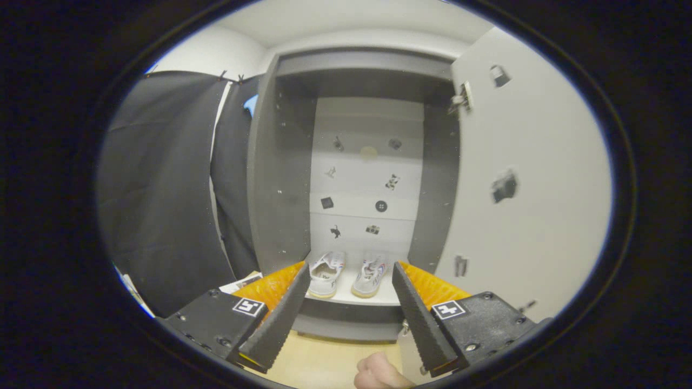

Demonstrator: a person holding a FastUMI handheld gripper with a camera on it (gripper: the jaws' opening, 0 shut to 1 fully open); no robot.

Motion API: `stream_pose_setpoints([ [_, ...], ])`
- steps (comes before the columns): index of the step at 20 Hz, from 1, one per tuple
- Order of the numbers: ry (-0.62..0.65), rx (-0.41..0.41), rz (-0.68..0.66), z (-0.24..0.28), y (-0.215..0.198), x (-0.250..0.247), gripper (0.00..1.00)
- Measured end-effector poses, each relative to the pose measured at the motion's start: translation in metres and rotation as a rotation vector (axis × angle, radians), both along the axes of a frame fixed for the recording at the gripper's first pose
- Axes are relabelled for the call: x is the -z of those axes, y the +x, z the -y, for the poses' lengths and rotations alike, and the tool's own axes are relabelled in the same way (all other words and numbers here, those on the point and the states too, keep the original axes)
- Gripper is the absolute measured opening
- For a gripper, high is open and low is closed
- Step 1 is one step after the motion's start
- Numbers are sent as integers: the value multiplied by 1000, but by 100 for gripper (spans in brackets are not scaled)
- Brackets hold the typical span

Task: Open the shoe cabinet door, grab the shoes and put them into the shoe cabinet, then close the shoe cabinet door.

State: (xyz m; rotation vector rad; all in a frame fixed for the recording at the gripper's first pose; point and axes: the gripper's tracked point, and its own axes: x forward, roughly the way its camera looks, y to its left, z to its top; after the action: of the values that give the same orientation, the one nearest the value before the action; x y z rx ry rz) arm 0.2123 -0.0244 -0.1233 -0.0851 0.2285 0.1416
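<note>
Shoes: pair of white low sneakers (348, 274) w/ coloured side trim, side by side on the cabinet's bottom shelf, toes toward the tool, seen beyond & between the fingertips. Left shoe just past the left finger's tip, right shoe nearer the middle of the gap. The two look close together; can't tell if touching.
Cabinet: tall grey shoe cabinet (278, 183) w/ dark inner side walls, straight ahead of the tool, standing open. Pale back panel in horizontal bands, small dark stickers in pairs on it, one round pale spot near the top.
Shelf: white bottom shelf (389, 296), front edge just beyond the fingertips, grey plinth under it.
Door: light grey flat cabinet door (535, 216), swung out wide to the right of the tool, inner face toward the camera. Metal hinge at its top corner by the cabinet, a few small dark marks on the face.
Tool: tool (351, 281) spread wide, fingers well apart, nothing between them, touching nothing; aimed at the cabinet opening.
Hand: part of a person's hand (378, 373) below the tool, between the finger bases.
Floor: light wooden floor (324, 359) under the tool, running up to the plinth.
Left side: black cloth booth wall (162, 205) left of the cabinet; some papers (240, 283) low down beside the left finger, detail too small.
</note>
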Motion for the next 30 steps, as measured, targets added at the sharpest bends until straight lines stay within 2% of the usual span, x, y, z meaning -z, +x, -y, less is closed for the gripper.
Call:
stream_pose_setpoints([
  [3, 7, 10, 38, 18, -63, -25, 98],
  [6, -20, 57, 90, 44, -118, -50, 99],
  [9, 3, 60, 102, 62, -168, -65, 100],
  [14, 55, 90, 107, 112, -210, -76, 100],
  [17, 32, 111, 110, 155, -232, -82, 100],
  [21, -27, 136, 100, 209, -249, -78, 100],
  [24, -25, 149, 86, 250, -252, -71, 100],
  [30, -47, 209, 71, 337, -208, -49, 100],
])
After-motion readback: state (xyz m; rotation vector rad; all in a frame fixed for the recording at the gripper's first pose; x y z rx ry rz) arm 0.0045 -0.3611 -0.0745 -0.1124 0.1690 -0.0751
